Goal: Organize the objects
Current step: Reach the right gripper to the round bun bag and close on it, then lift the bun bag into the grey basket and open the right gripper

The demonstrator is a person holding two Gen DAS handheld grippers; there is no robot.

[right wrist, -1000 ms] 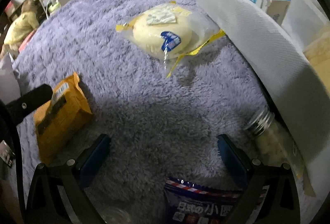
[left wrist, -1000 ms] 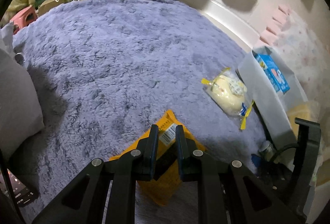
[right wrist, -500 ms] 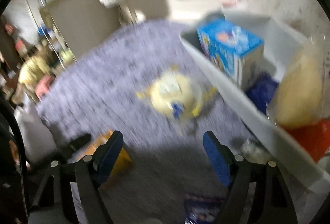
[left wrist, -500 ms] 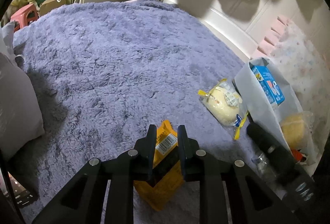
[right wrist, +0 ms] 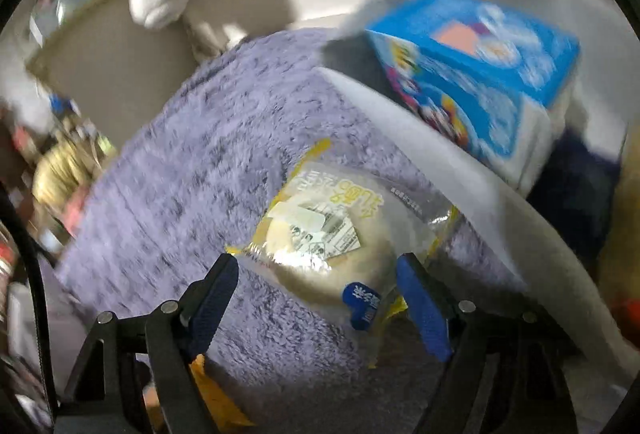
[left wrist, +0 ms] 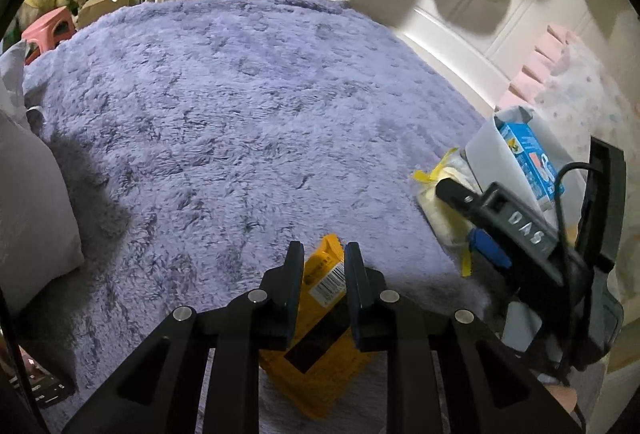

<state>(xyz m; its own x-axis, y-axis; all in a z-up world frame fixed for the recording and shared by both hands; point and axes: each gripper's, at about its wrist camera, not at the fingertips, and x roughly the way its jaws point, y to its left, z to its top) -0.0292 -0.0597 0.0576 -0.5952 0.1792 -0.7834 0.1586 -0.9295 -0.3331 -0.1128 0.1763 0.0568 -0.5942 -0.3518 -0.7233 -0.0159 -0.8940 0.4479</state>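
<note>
Bun (right wrist: 332, 250) labelling is showing only in the right view, lying between the opening right gripper (right wrist: 316, 298); left gripper (left wrist: 322, 288) is clamping one orange packet (left wrist: 320, 334).

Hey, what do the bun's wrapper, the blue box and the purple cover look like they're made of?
Bun wrapper: thin clear plastic film, glossy, judging by the glare and crinkles. Blue box: printed cardboard, probably, with flat faces and sharp folded edges; blur hides the finish. Purple cover: soft plush fabric, matte, with long shaggy fibres.
</note>
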